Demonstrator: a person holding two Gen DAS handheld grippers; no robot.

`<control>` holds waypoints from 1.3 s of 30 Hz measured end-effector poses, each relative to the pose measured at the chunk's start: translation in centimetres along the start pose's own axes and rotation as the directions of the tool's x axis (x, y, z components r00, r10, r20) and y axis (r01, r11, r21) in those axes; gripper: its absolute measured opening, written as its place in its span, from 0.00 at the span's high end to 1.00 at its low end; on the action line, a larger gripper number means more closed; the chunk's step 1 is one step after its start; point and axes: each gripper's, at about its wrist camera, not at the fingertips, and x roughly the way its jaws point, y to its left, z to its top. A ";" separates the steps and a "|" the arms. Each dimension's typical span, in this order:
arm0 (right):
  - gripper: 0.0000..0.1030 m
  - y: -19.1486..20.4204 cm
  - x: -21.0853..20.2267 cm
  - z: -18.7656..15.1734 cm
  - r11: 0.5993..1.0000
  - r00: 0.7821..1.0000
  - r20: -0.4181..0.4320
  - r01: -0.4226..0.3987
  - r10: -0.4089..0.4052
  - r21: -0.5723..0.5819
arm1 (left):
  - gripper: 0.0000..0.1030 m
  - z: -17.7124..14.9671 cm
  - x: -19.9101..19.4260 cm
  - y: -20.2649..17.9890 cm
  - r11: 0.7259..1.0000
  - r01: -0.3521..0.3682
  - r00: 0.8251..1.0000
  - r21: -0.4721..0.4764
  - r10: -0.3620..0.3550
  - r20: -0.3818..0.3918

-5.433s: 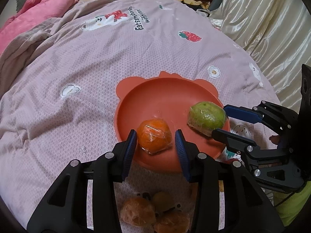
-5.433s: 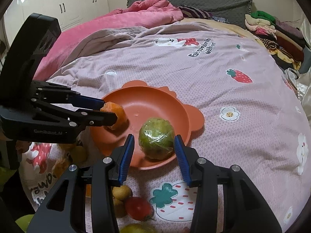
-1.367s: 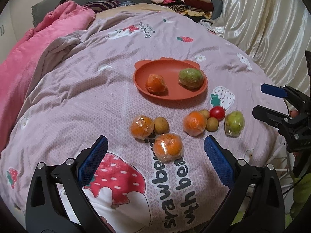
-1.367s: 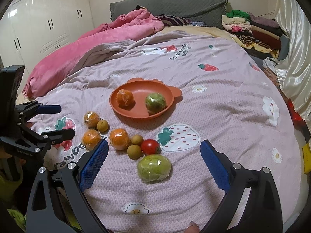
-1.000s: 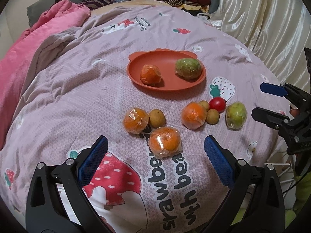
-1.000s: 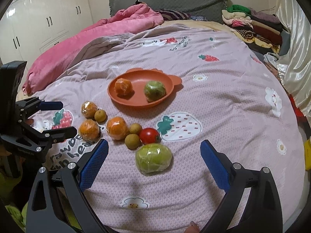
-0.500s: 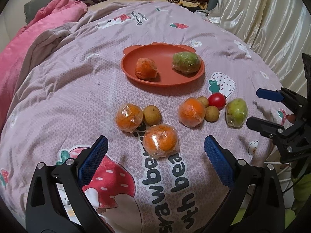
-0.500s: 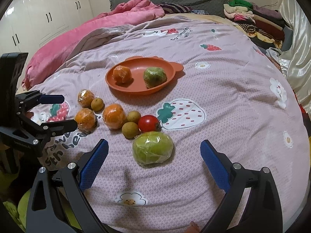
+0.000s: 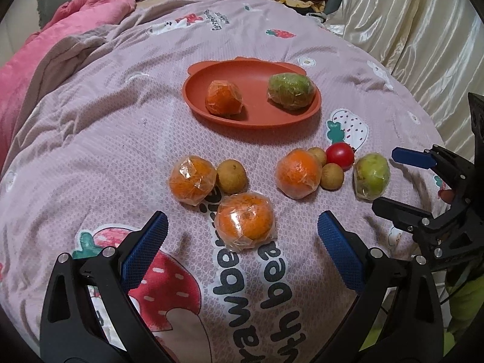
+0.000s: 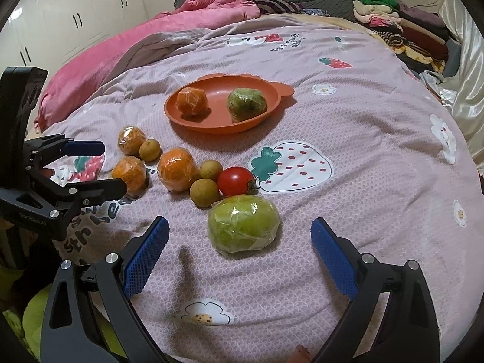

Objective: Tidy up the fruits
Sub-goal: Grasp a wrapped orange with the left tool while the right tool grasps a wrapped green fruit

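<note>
Both grippers have dropped closer to the loose fruit since half a second ago, so the fruit looms larger in each wrist view. The left gripper [image 9: 242,237] hangs with its jaws spread wide and nothing between them, just above a wrapped orange [image 9: 244,221] that lies on the bedspread [image 9: 90,139]. Beyond it sit another wrapped orange [image 9: 192,180] touching a small brown fruit [image 9: 231,176], and off to the right a third wrapped orange [image 9: 298,173] with two more small brown fruits [image 9: 331,176] beside it, next to a red tomato [image 9: 340,155].

The right gripper [image 10: 240,243] is likewise wide open and empty, its blue pads on either side of a wrapped green fruit [image 10: 243,224] that rests on the bedspread without touching them. That green fruit lies just in front of the tomato and the brown fruits.

Farther back, well apart from the loose group, stands the orange plate [image 10: 272,90], which holds one wrapped orange [image 10: 192,100] on its left and one wrapped green fruit [image 10: 246,100] on its right, the two not touching. Past the plate a pink quilt [image 10: 181,15] is bunched up at the head of the bed, and folded clothes [image 10: 393,15] are stacked at the far right, near a cream curtain [image 9: 408,30].
</note>
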 end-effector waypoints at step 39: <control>0.53 -1.3 0.1 0.4 0.999 0.998 0.046 -0.050 0.050 0.012 | 0.65 0.2 1.1 0.5 0.996 0.081 0.997 -0.031 -0.082 -0.005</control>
